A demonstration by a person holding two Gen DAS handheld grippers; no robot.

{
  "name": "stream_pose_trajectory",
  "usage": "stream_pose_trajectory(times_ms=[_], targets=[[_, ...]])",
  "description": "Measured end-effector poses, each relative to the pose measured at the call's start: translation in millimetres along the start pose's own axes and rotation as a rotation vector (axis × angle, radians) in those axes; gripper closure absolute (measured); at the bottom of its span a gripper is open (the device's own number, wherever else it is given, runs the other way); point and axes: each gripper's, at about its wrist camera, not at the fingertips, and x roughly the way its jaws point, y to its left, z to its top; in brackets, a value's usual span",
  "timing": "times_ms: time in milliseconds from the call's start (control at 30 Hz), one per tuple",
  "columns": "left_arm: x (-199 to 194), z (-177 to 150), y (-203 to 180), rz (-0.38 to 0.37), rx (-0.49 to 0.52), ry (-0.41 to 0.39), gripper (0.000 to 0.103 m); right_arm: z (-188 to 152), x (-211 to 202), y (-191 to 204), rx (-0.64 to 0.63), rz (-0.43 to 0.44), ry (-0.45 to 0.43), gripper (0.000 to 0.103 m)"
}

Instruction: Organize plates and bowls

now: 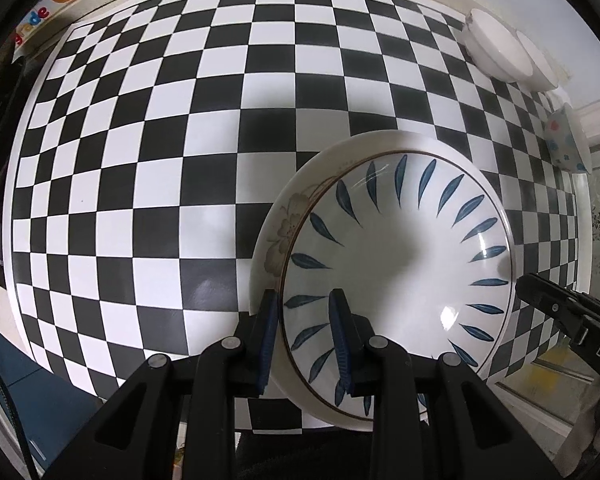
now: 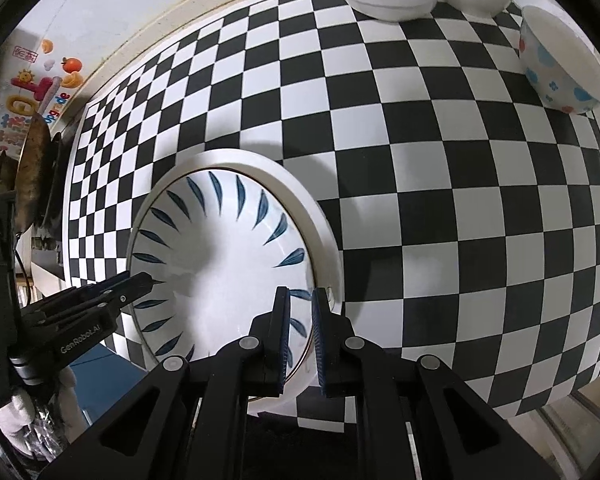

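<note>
Beige flower plate (image 1: 280, 232) only left-side.

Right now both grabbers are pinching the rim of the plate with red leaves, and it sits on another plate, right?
Not quite: the leaves are blue. Both wrist views show the leaf plate, pinched by the left gripper and right gripper, on another plate.

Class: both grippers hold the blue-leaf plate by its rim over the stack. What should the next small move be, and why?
Probably open both jaws and let go. The blue-leaf plate already seems to lie on the flower plate beneath, with the left gripper and right gripper clamped on opposite rims.
</note>
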Motion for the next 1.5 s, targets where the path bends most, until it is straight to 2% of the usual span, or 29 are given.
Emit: stream_pose_trajectory(times_ms=[333, 733, 967, 1067, 1233, 1267, 1300, 1367, 1433, 1500], targets=[[-50, -27, -5, -0.014, 0.019, -0.078, 0.079, -20, -37, 13, -0.035, -0.006, -0.053, 0.089], [-135, -67, -14, -0.038, 0.058, -0.24, 0.079, -73, -119, 38, -0.09, -0.018, -0.163, 0.089], [-181, -101, -18, -0.027, 0.066, -0.331, 0.079, -109, -178, 61, -0.13, -0.033, -0.254, 0.07], [-198, -115, -17, -0.014, 0.061, -0.372, 0.07, -123, -198, 69, -0.141, -0.048, -0.296, 0.061], [-215, -131, -12, -0.013, 0.046, -0.405, 0.066, -144, -223, 80, -0.146, -0.056, -0.348, 0.046], [-218, -134, -11, -0.011, 0.045, -0.411, 0.061, -146, -227, 82, -0.147, -0.058, -0.357, 0.045], [-221, -136, -10, -0.01, 0.045, -0.414, 0.046, -150, -232, 84, -0.148, -0.061, -0.369, 0.041], [-226, -141, -9, -0.005, 0.043, -0.43, 0.026, -155, -239, 87, -0.149, -0.062, -0.38, 0.035], [-232, -147, -8, 0.006, 0.04, -0.456, 0.025, -160, -245, 90, -0.149, -0.061, -0.391, 0.026], [-237, -152, -8, 0.018, 0.037, -0.476, 0.025, -164, -251, 93, -0.15, -0.067, -0.402, 0.022]])
